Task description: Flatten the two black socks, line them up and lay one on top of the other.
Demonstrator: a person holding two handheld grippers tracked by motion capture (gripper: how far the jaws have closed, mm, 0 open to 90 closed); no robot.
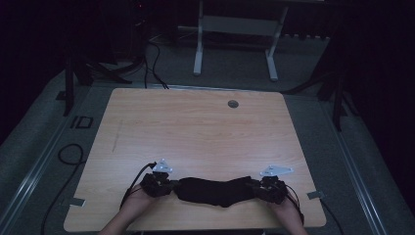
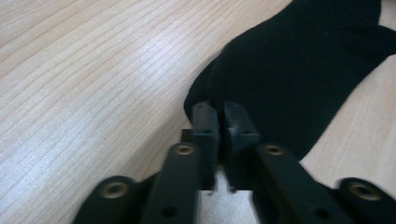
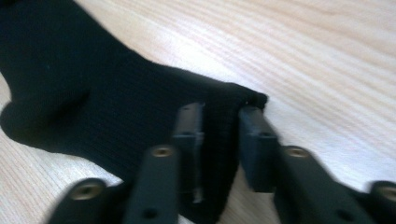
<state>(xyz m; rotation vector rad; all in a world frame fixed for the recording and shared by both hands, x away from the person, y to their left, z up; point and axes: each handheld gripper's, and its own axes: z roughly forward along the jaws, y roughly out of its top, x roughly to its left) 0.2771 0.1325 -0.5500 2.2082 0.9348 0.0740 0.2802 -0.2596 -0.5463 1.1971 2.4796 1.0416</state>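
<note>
Black sock (image 1: 214, 191) lies stretched between both hand-held grippers, left (image 1: 161, 183) and right (image 1: 264, 188), each clamped on an end.

The left gripper (image 1: 157, 184) and the right gripper (image 1: 268, 189) were built of matte black parts. Each carried a light grey three-cornered plate on top, pierced with small holes. A black cable trailed from each unit toward the person's side of the tabletop. In the left gripper view, the left gripper (image 2: 219, 122) had two flat black link bars, each fastened with brass-coloured round screws, ending in blocky rectangular jaws. In the right gripper view, the right gripper (image 3: 219, 122) showed the same link bars, brass-coloured screws and squared jaws. The person's forearms were bare, with no sleeves visible.
</note>
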